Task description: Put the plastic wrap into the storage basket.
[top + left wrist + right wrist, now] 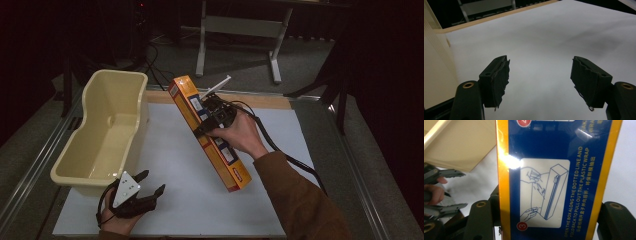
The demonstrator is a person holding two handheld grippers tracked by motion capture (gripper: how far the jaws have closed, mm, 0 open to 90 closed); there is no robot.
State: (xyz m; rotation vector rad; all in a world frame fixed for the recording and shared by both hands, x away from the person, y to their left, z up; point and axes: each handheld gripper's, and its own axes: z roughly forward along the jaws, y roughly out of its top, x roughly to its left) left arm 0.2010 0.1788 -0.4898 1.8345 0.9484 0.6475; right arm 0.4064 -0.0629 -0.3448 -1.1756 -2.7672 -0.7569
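Observation:
A long orange and blue plastic-wrap box (207, 131) hangs tilted above the white mat, its far end up near the tub. My right gripper (212, 120) is shut on its middle. In the right gripper view the box (554, 180) lies across both jaws, printed side with the instruction drawing facing the camera. My left gripper (145, 186) rests at the mat's front left corner, jaws wide open and nothing between them. The left gripper view shows both pads (499, 80) apart over bare mat.
A cream plastic tub (107, 127) stands empty at the left of the white mat (180, 200), just behind the left gripper. A metal stand's legs (240, 35) and cables lie on the floor beyond the table's far edge.

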